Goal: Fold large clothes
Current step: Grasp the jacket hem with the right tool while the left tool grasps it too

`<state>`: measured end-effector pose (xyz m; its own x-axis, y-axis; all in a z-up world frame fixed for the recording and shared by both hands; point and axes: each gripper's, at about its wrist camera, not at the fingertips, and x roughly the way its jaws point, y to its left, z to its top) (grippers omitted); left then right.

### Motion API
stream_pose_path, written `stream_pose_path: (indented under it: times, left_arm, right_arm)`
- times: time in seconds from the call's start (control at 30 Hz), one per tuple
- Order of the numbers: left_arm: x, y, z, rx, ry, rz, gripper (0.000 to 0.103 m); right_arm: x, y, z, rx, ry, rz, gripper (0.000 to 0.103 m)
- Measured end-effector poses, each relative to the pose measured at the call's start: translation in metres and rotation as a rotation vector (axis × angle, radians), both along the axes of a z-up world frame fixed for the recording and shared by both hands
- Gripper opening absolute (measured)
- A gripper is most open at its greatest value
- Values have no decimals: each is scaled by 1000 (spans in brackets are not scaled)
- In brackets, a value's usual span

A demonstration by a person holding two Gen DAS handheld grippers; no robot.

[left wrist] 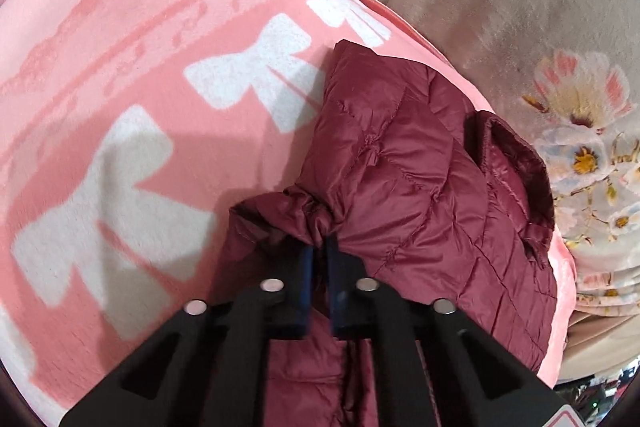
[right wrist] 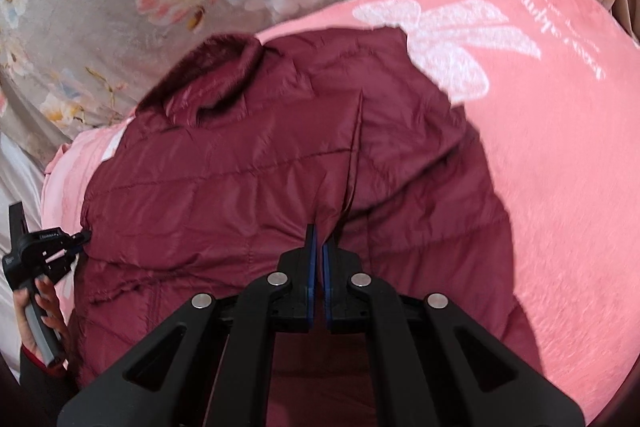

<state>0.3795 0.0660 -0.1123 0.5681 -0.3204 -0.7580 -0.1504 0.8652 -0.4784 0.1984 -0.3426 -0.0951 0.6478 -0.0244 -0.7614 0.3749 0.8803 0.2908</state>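
Note:
A maroon quilted puffer jacket (left wrist: 420, 187) lies on a pink blanket (left wrist: 120, 27) with white bows. In the left wrist view my left gripper (left wrist: 319, 243) is shut on a bunched fold of the jacket, its edge gathered between the blue pads. In the right wrist view the jacket (right wrist: 240, 167) fills the middle, collar at the upper left. My right gripper (right wrist: 319, 239) is shut on a pinch of the jacket fabric near a seam. The left gripper (right wrist: 48, 247) also shows at the jacket's left edge, held by a hand.
The pink blanket (right wrist: 540, 147) lies over a grey floral bedspread (right wrist: 100, 27) that shows behind and beside it (left wrist: 520, 7). The bed's edge drops off at the lower right of the left wrist view.

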Motion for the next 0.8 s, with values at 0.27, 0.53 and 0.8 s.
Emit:
stream_pose_path:
  times: [0.27, 0.53, 0.8]
  left_arm:
    - [-4, -12, 4, 190, -20, -18, 2]
    - [-47, 7, 52, 314, -81, 28, 24]
    - [-26, -81, 82, 280, -176, -162, 24]
  right_arm:
    - [12, 6, 2, -58, 46, 16, 2]
    - [-14, 8, 75, -133, -80, -41, 8]
    - [50, 63, 80, -84, -139, 137, 8]
